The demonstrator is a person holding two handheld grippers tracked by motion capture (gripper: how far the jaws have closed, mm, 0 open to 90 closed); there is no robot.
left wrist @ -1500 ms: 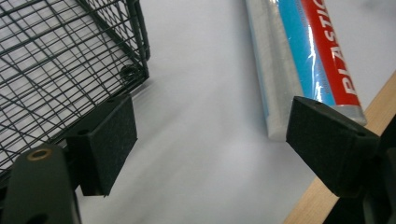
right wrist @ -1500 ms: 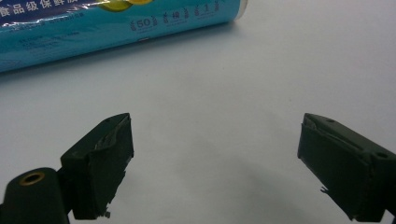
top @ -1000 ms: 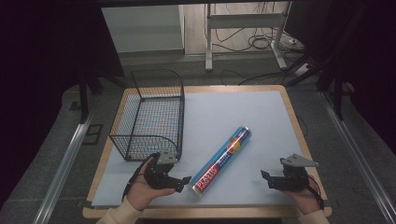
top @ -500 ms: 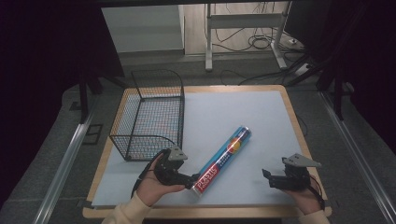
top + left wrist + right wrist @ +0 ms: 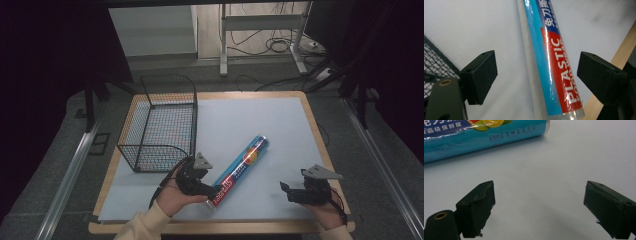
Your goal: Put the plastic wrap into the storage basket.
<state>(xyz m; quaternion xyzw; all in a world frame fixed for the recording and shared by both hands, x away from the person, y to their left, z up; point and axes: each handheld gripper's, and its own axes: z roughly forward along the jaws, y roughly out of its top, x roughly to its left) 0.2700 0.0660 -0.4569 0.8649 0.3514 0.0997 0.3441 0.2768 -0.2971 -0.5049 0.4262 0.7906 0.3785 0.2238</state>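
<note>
A blue and red roll of plastic food wrap point(image 5: 241, 169) lies slantwise on the pale blue mat, its red end nearest me. My left gripper point(image 5: 212, 190) is open at that near end. In the left gripper view the roll point(image 5: 550, 57) runs between the two wide-apart jaws, which stand on either side without touching it. My right gripper point(image 5: 286, 191) stays open near the front right of the mat, nothing between its jaws. In the right gripper view the roll's far blue end point(image 5: 484, 133) lies ahead of the jaws.
A black wire basket point(image 5: 162, 122) stands on the left half of the table, just behind my left hand. The wooden table edge point(image 5: 220, 227) runs close along the front. Open mat point(image 5: 270, 117) stretches behind and to the right of the roll.
My left gripper has slid right across the mat until its open jaws straddle the roll's near end. The right gripper and the roll have stayed in place.
</note>
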